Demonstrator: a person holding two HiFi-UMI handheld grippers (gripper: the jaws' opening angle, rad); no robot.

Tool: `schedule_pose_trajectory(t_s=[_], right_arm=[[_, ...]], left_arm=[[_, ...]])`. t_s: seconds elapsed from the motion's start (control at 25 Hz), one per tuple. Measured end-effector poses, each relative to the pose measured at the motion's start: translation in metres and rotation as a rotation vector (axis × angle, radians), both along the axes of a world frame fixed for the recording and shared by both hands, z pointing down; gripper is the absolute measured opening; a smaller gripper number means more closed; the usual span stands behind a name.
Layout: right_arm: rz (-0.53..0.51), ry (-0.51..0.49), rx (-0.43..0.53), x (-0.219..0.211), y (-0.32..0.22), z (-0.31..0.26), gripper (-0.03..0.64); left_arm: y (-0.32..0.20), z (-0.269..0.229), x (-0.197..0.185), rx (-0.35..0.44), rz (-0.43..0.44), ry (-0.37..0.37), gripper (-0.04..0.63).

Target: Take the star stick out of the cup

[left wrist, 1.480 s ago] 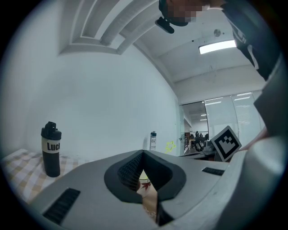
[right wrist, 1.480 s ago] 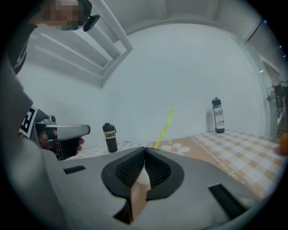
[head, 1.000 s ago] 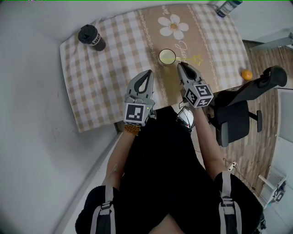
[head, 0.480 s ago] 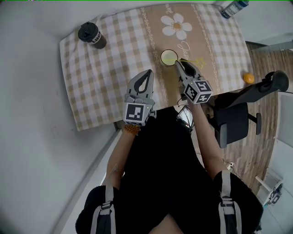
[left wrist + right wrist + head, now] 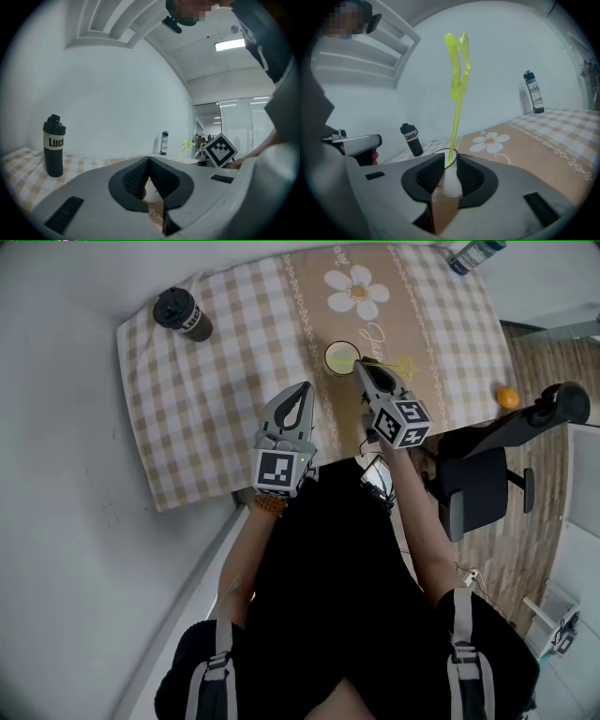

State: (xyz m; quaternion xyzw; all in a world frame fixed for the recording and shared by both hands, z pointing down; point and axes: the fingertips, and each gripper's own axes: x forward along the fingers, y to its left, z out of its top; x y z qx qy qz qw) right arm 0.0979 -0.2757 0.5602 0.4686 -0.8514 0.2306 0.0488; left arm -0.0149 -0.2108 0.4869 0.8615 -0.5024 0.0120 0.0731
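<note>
A small white cup [image 5: 339, 357] stands on the checked tablecloth [image 5: 234, 381]. A yellow-green star stick [image 5: 388, 362] leans out of it to the right. In the right gripper view the stick [image 5: 455, 117] rises between the jaws to its star, with the cup [image 5: 451, 183] just beyond. My right gripper [image 5: 362, 368] [image 5: 450, 161] sits at the cup's right rim. Its jaws have just been closing; they stand narrowly apart with the stick between them. My left gripper [image 5: 304, 388] [image 5: 149, 160] hangs shut and empty near the table's front edge, left of the cup.
A black bottle [image 5: 183, 315] [image 5: 53, 146] stands at the table's back left, and another bottle [image 5: 467, 254] [image 5: 533, 91] at its back right corner. Right of the table are a black chair [image 5: 492, 460] and an orange [image 5: 506, 397] on the wooden floor.
My right gripper has edged left toward the cup, so that the stick now stands between its jaws. The left gripper, the cup and the bottles have kept still.
</note>
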Motion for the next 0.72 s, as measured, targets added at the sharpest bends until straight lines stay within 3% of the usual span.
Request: schedule_pose_trajectory(t_s=[0.72], right_arm=[[0.001,0.025,0.003,-0.0023,0.0023,0.0008,0.083]], left_arm=[[-0.0038,0.0019,-0.0061,-0.001,-0.02,0.011,0.005]])
